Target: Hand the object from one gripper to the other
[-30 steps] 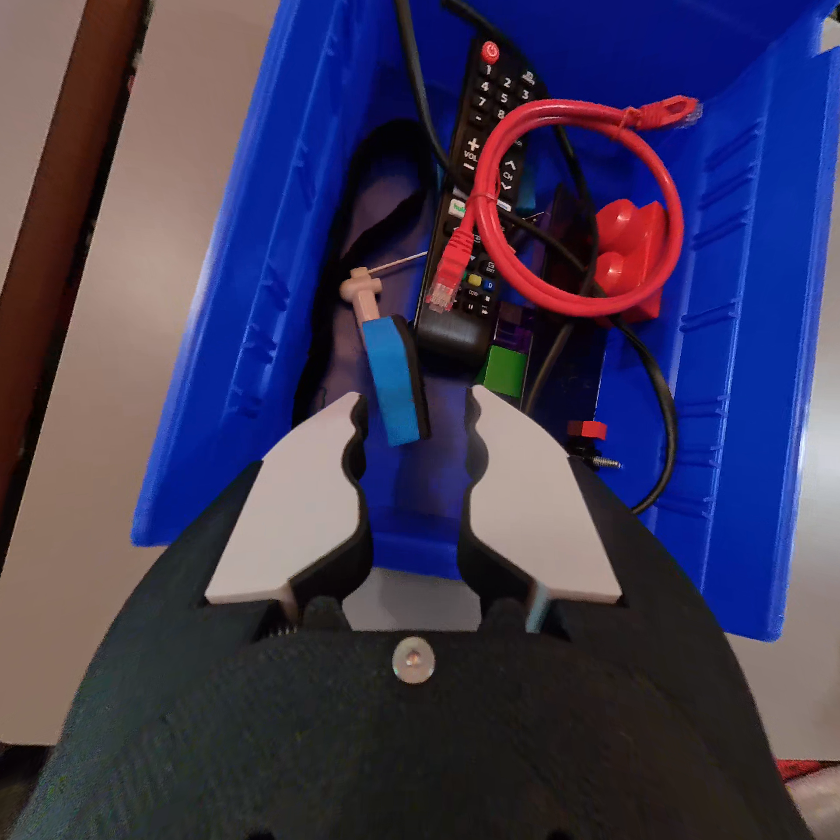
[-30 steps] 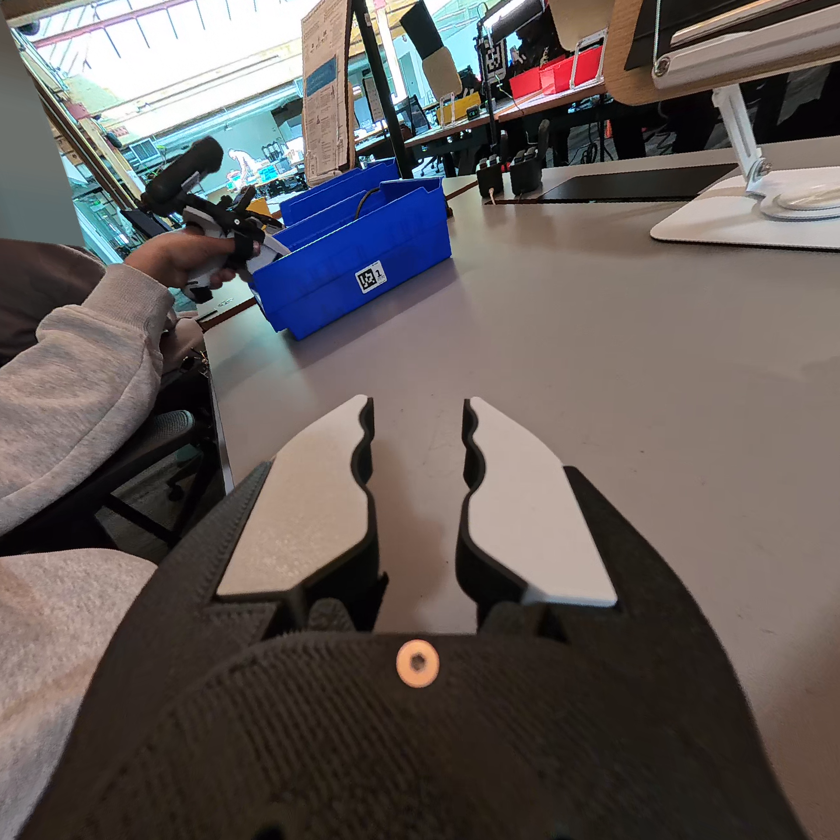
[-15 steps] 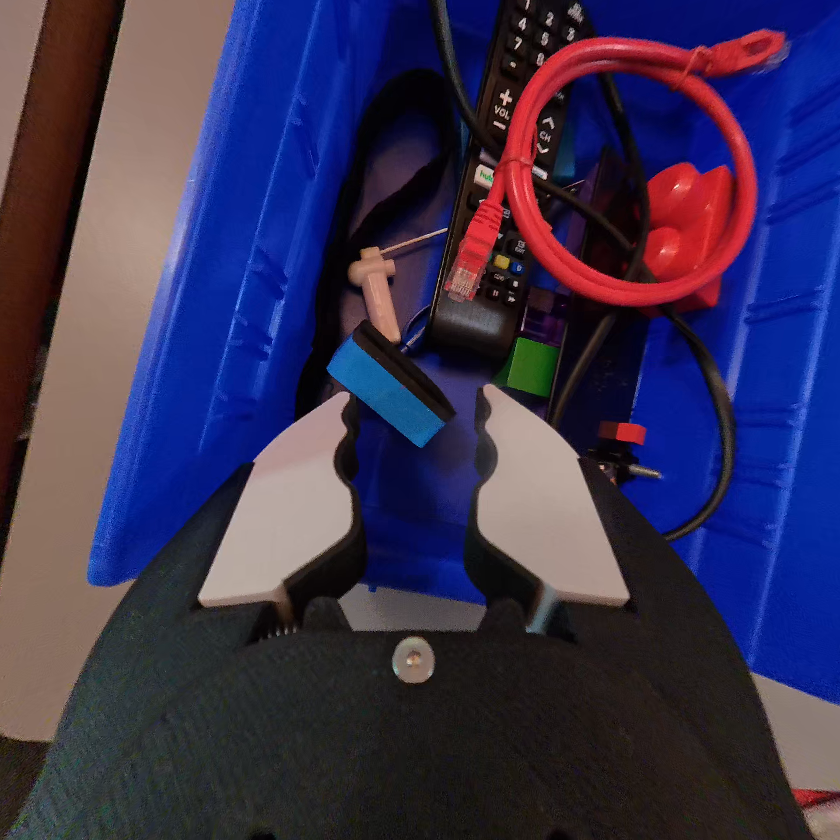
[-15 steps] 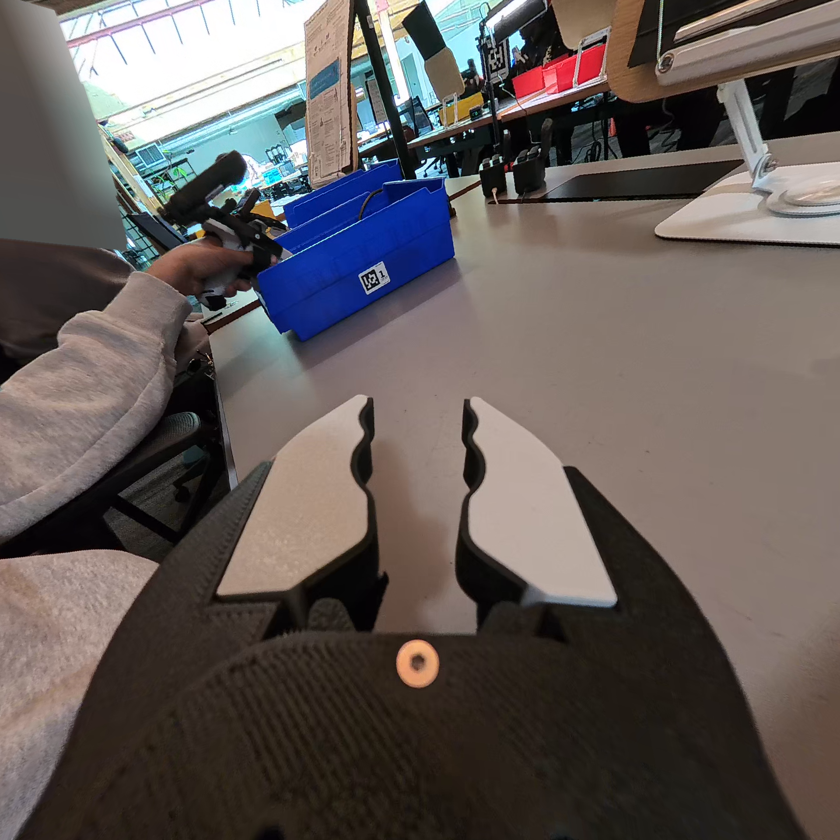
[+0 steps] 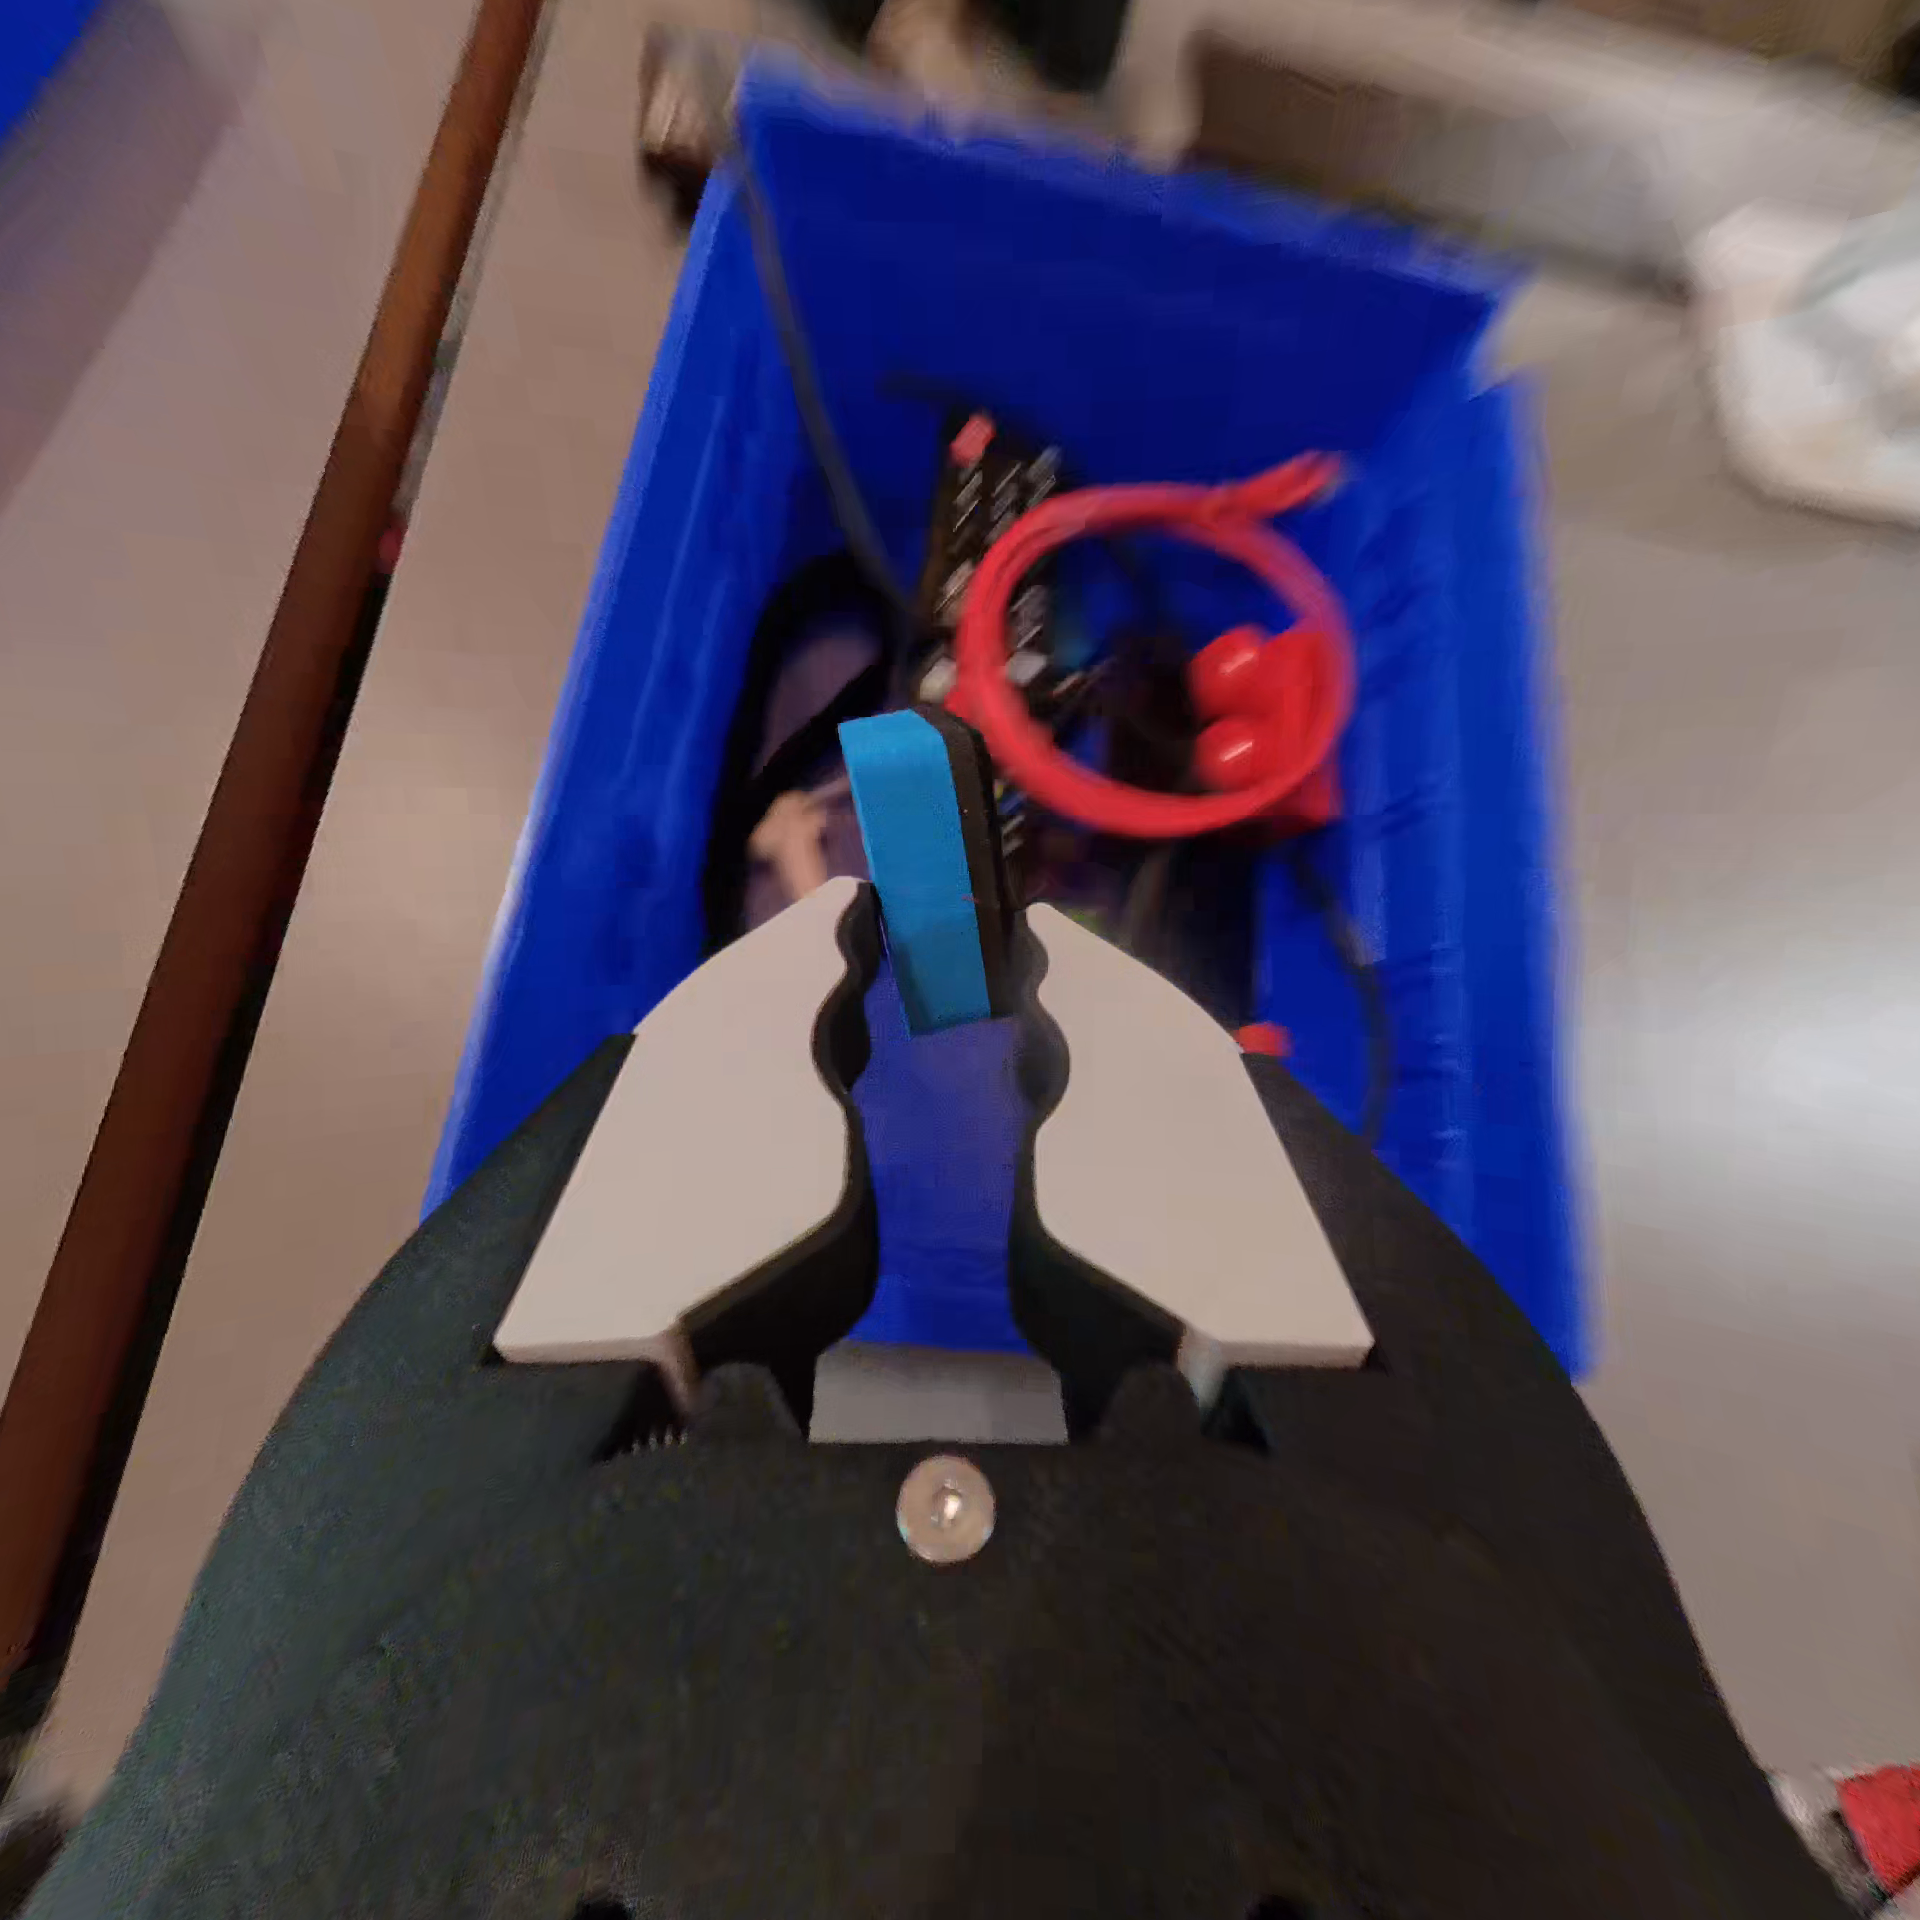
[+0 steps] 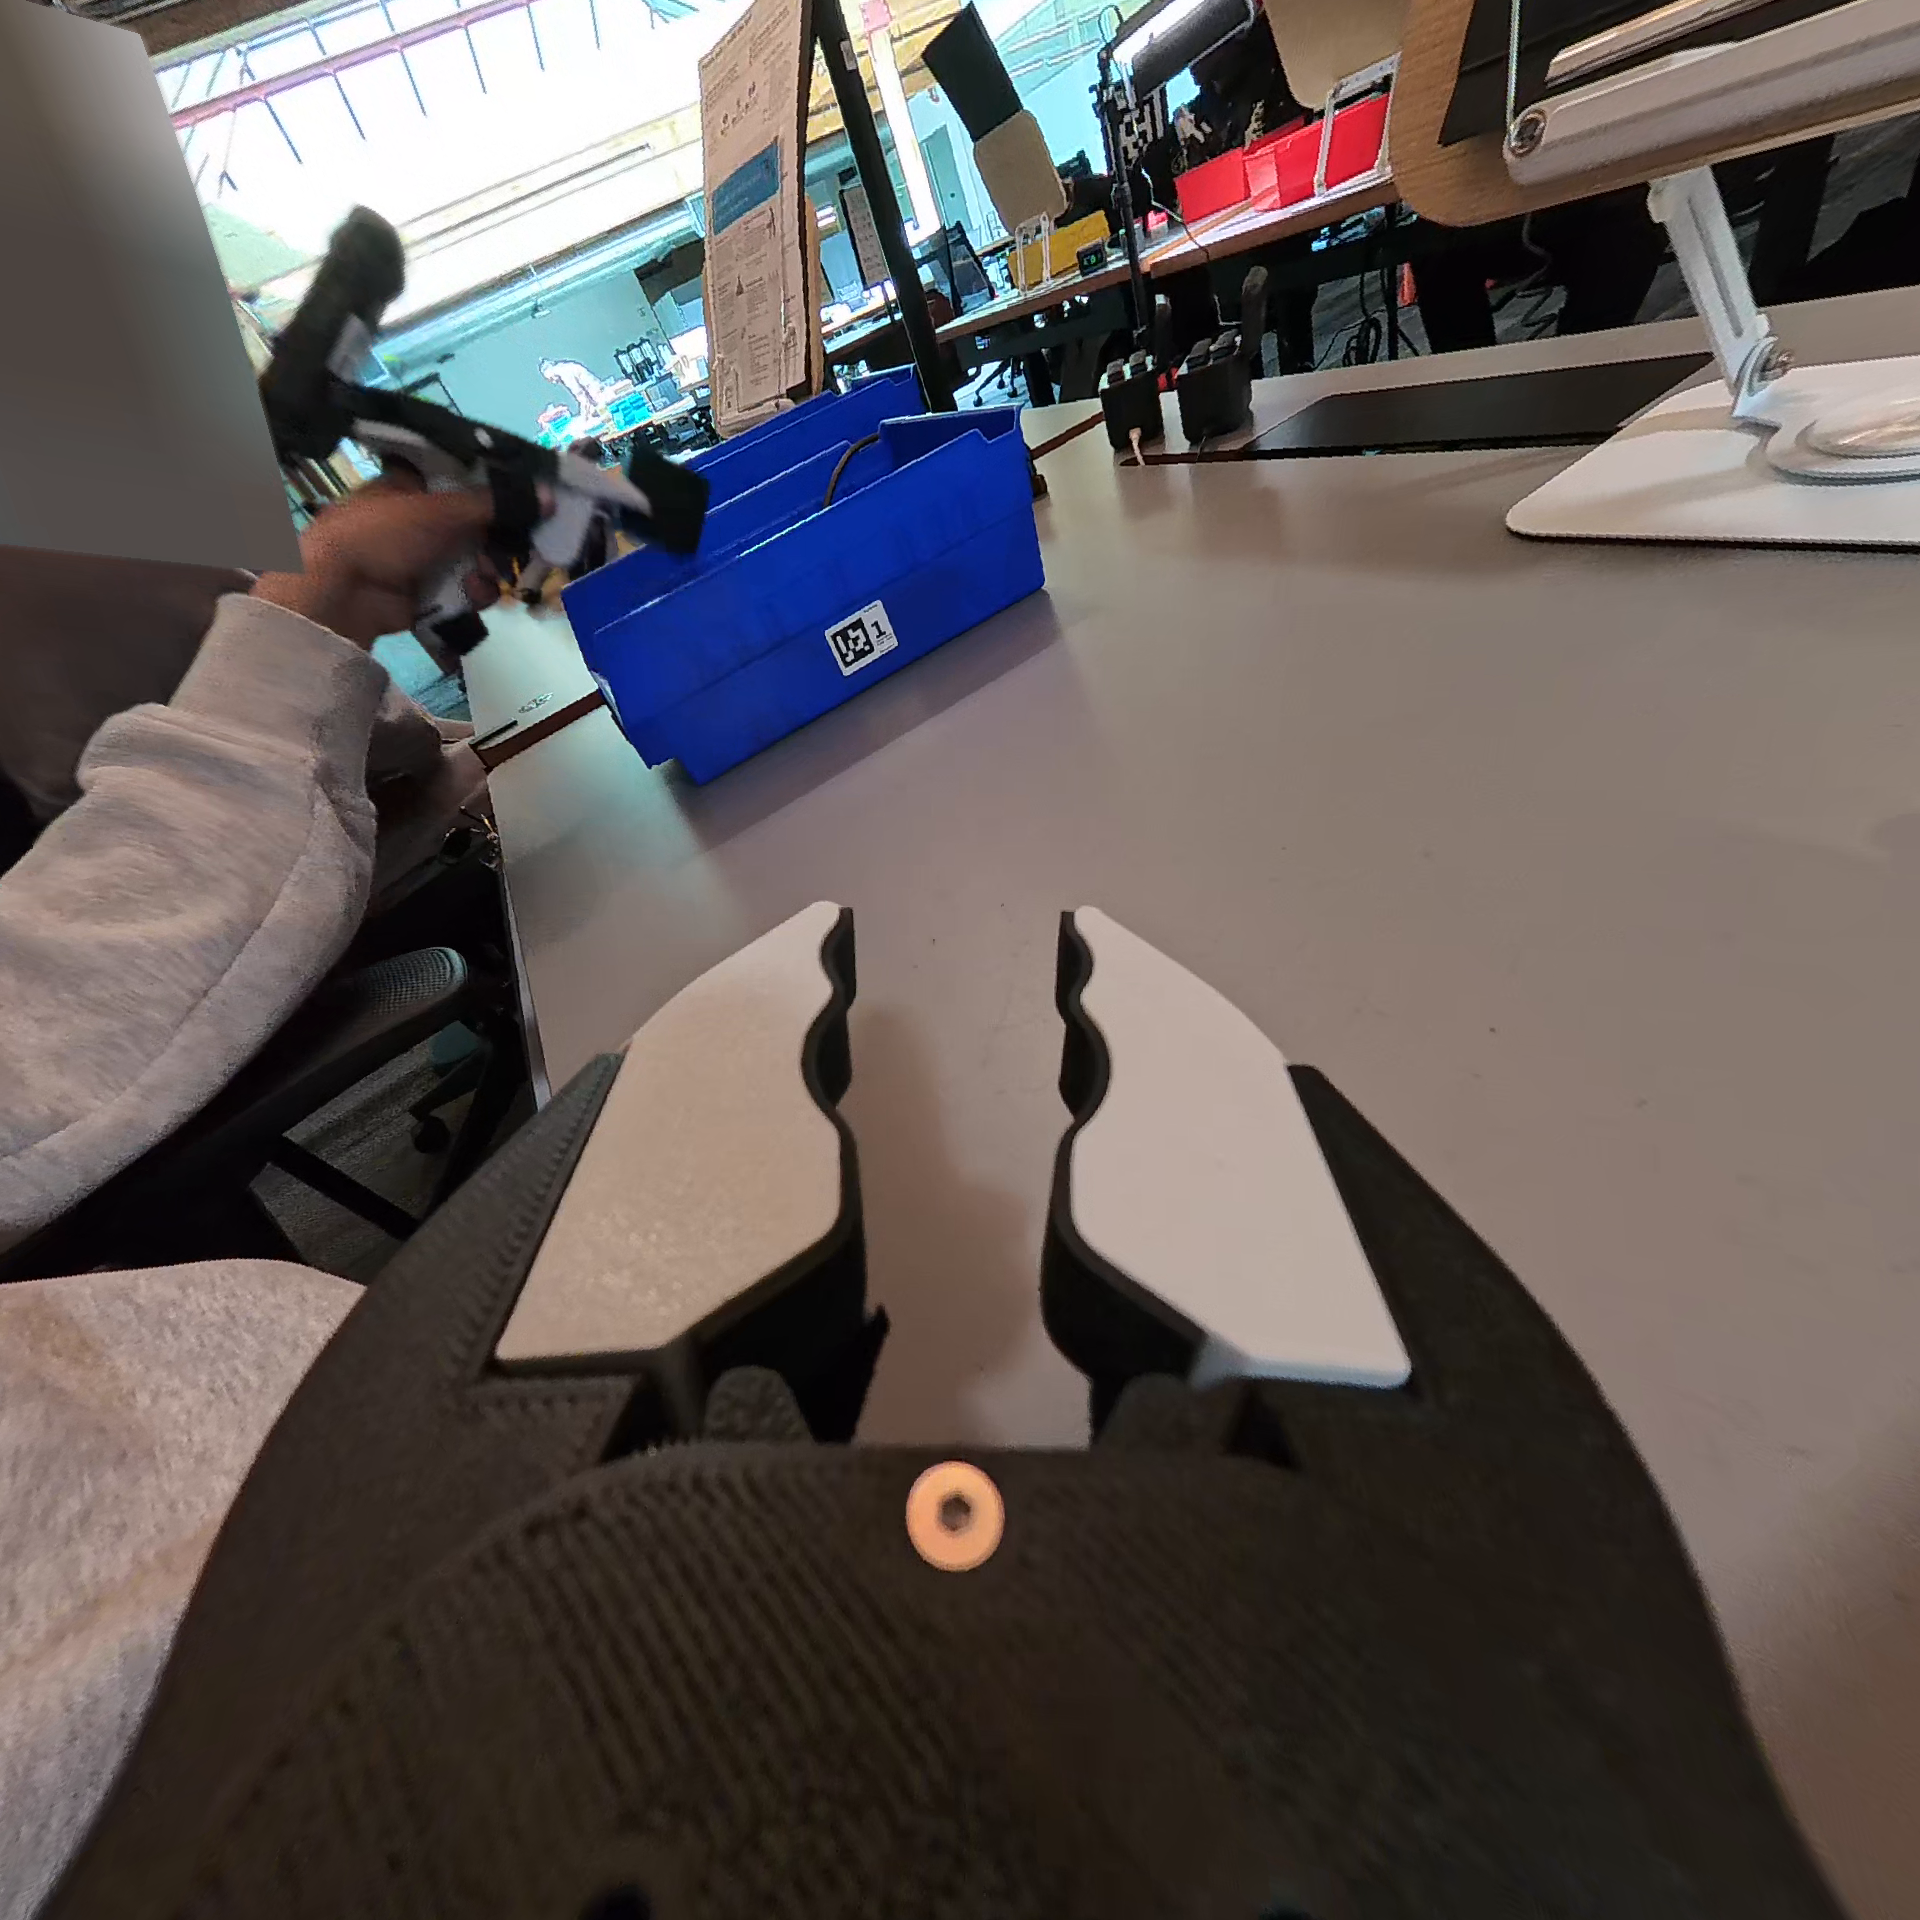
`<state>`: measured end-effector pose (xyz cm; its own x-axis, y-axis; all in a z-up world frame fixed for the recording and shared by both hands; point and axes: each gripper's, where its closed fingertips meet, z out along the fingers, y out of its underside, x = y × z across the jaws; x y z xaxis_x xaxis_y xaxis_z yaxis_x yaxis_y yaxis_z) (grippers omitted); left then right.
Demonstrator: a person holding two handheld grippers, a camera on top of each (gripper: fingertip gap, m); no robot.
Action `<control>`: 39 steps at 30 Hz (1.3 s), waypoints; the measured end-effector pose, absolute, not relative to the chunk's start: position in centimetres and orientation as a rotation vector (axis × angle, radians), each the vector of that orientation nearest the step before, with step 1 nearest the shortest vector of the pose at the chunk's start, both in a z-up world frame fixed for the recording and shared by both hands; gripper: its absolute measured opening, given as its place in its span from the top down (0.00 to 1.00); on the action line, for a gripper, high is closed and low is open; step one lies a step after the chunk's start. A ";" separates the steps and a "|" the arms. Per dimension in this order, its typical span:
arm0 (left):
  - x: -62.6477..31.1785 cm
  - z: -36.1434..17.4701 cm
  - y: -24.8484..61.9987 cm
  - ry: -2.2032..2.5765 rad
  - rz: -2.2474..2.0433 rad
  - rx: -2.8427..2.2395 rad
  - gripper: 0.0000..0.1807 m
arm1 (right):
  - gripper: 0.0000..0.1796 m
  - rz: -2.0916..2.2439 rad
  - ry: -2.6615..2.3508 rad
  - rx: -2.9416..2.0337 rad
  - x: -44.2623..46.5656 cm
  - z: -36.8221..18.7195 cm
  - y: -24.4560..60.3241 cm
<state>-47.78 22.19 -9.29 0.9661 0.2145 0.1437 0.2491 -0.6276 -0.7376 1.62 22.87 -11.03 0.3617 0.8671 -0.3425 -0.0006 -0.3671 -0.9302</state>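
My left gripper (image 5: pixel 940 914) is shut on a small blue block with a black felt side (image 5: pixel 920 862), held upright above the blue bin (image 5: pixel 1434 935). In the right wrist view the left gripper (image 6: pixel 665 504) shows far off at the left, blurred, above the bin's (image 6: pixel 790 613) near end, with the dark block at its tip. My right gripper (image 6: pixel 956 920) is open and empty, low over the grey table (image 6: pixel 1351 831), well apart from the bin.
The bin holds a coiled red cable (image 5: pixel 1153 665), a red brick (image 5: pixel 1247 696), a black remote (image 5: pixel 987 540) and black cords. A second blue bin (image 6: pixel 831 410) stands behind. A white monitor stand (image 6: pixel 1714 457) is at the right. A grey sleeve (image 6: pixel 177 883) is at the left. About 50 centimetres separates my left fingertips from my right.
The left gripper closed on the blue block and lifted it up out of the bin, pulling back. The right gripper stayed in place, open.
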 end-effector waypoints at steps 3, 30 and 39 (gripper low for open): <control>-42.6 -2.2 23.8 -0.099 -0.263 -1.991 0.87 | 0.79 1.149 -0.786 -1.674 1.6 -11.0 22.8; -1.1 -6.8 19.3 0.524 -1.566 -1.439 0.87 | 0.75 1.761 -0.766 -1.426 2.3 -5.5 19.8; 1.6 -7.3 17.7 0.693 -1.598 -1.429 0.87 | 0.83 1.706 -0.790 -1.451 1.7 -6.2 19.9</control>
